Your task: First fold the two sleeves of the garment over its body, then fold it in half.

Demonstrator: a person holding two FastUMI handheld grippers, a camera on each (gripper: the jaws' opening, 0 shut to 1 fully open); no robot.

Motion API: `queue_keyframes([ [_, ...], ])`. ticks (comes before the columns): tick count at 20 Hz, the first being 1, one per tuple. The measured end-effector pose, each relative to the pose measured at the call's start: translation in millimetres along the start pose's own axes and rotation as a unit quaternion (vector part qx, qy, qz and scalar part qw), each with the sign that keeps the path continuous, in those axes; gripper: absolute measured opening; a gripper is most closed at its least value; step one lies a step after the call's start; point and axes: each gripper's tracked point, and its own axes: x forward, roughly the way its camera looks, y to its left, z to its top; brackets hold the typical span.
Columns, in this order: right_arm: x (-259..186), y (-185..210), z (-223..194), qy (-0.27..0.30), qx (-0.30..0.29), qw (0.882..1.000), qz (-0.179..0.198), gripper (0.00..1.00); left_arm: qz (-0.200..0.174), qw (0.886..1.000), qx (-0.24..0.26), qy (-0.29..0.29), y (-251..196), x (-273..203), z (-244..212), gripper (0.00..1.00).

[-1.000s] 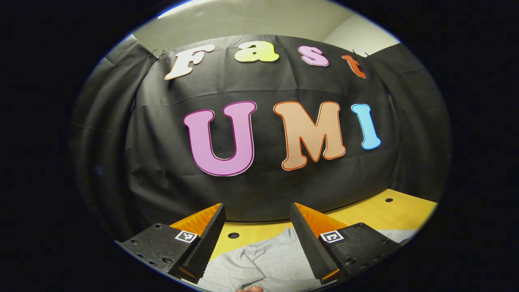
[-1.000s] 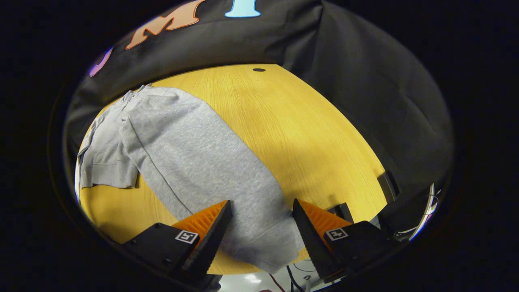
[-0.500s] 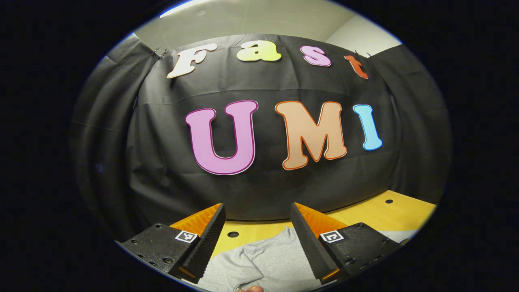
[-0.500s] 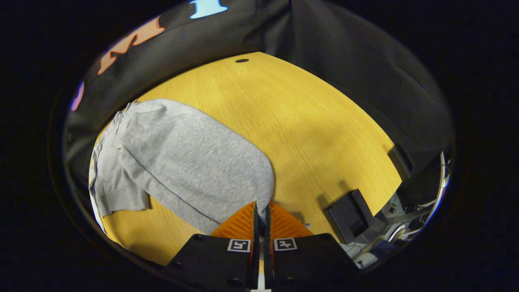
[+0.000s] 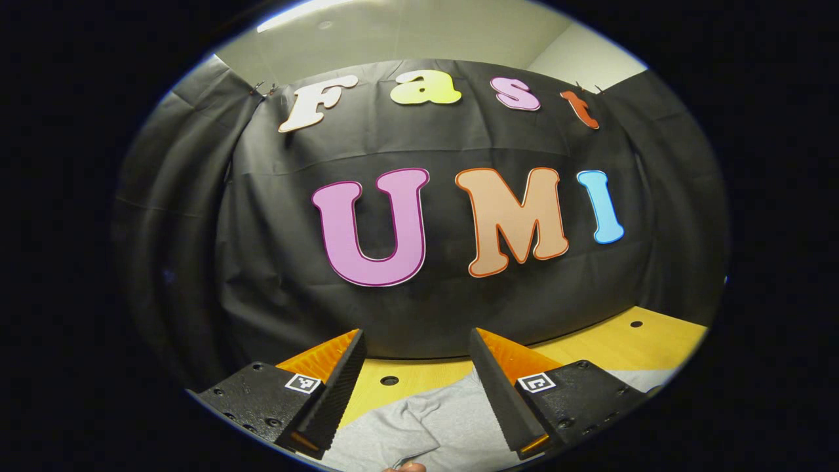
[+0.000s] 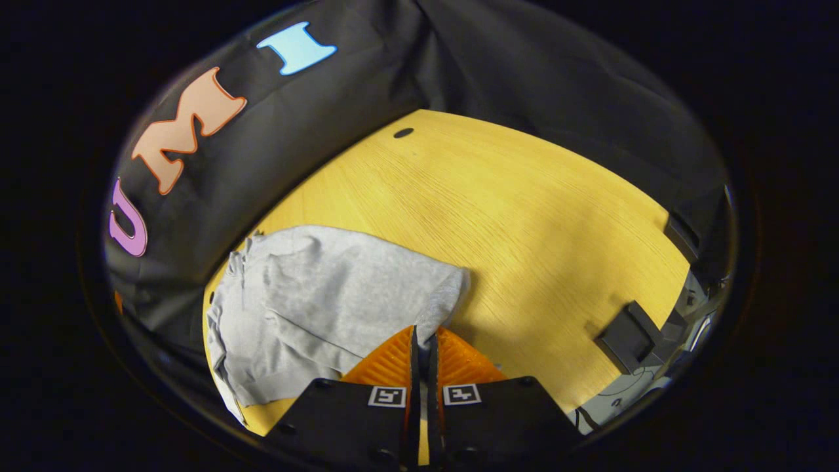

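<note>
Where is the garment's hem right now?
In the right gripper view the right tool is shut on the hem of the grey garment, low and centre, lifted over the yellow table, with the rest bunched to the left.

A plain heather-grey garment [image 6: 328, 308], with no print or stripe, lies on a honey-yellow table [image 6: 524, 236] whose wood grain runs in fine pale lines. A small dark round hole [image 6: 403, 132] marks the tabletop at about 12 o'clock from the garment, and a matte black block [image 6: 630, 334] sits at the table's edge around 4 o'clock. In the left gripper view the same grey cloth [image 5: 432, 426] meets the yellow wood beneath a wrinkled black cloth wall [image 5: 262, 196] and an off-white ceiling [image 5: 419, 33].
</note>
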Motion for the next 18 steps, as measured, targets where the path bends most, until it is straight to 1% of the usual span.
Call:
queue_keyframes([
  [2,-2,26,14,-0.014,-0.011,1.0,0.021,0.06,0.008,1.0,0.002,-0.001,8,-3,0,0.93],
  [3,-4,48,25,-0.024,-0.027,0.999,0.038,0.07,0.014,1.0,0.002,-0.003,15,-6,1,0.93],
  [6,-4,78,41,-0.041,-0.054,0.996,0.06,0.07,0.037,0.999,0.004,-0.001,36,-12,-1,0.93],
  [8,-1,109,48,-0.046,-0.06,0.994,0.077,0.07,0.052,0.999,0.002,0.001,49,-19,-3,0.93],
  [10,3,133,53,-0.051,-0.069,0.992,0.092,0.06,0.067,0.998,0.002,0.004,63,-23,-6,0.93],
  [13,13,161,56,-0.056,-0.092,0.989,0.097,0.06,0.087,0.996,0.002,0.01,82,-33,-10,0.93],
  [18,24,227,51,-0.052,-0.115,0.983,0.133,0.06,0.121,0.992,0.004,0.018,116,-47,-17,0.93],
])
